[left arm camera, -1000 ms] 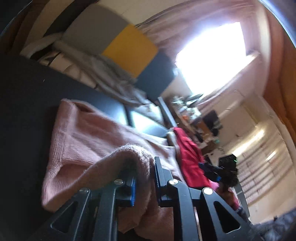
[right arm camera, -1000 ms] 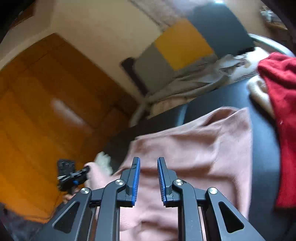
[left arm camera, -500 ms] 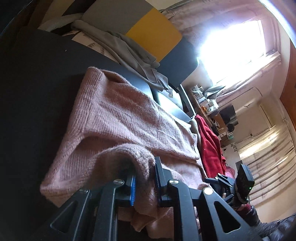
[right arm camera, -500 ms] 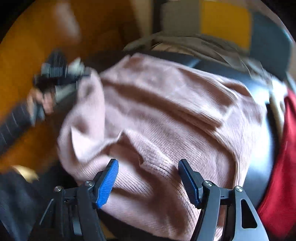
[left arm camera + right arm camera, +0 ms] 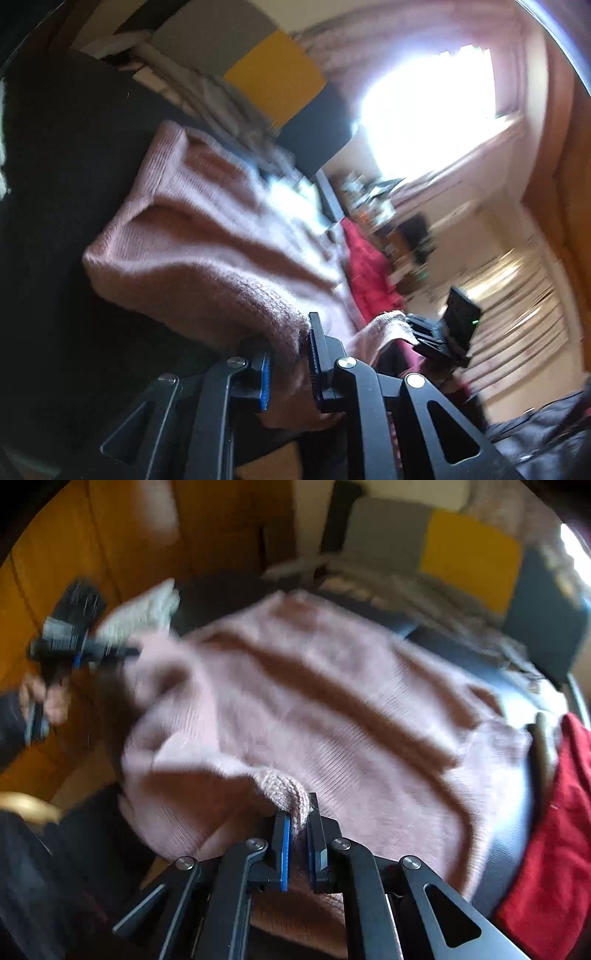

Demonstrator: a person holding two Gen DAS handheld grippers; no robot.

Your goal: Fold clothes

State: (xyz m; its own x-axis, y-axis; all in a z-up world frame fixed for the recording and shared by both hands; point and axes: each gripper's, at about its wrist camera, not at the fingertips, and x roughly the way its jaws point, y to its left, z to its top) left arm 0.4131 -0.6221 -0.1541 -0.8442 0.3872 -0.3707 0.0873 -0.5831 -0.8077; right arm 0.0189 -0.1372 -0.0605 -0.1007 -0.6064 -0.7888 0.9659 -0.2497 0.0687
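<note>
Setting: a lived-in home room, sunlight pouring through a curtained window (image 5: 428, 110) at the far right.
Furniture: a grey, yellow and dark cushion (image 5: 469, 557) leaning at the far side, orange wooden panelling (image 5: 110, 535) running along the left.
Clutter: clothes lying over a black table (image 5: 55, 184).

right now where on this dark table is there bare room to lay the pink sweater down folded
Bare dark table shows left of the pink sweater, toward the white cloth. A narrow strip separates sweater and red garment. The far edge is crowded with grey clothes.
</note>
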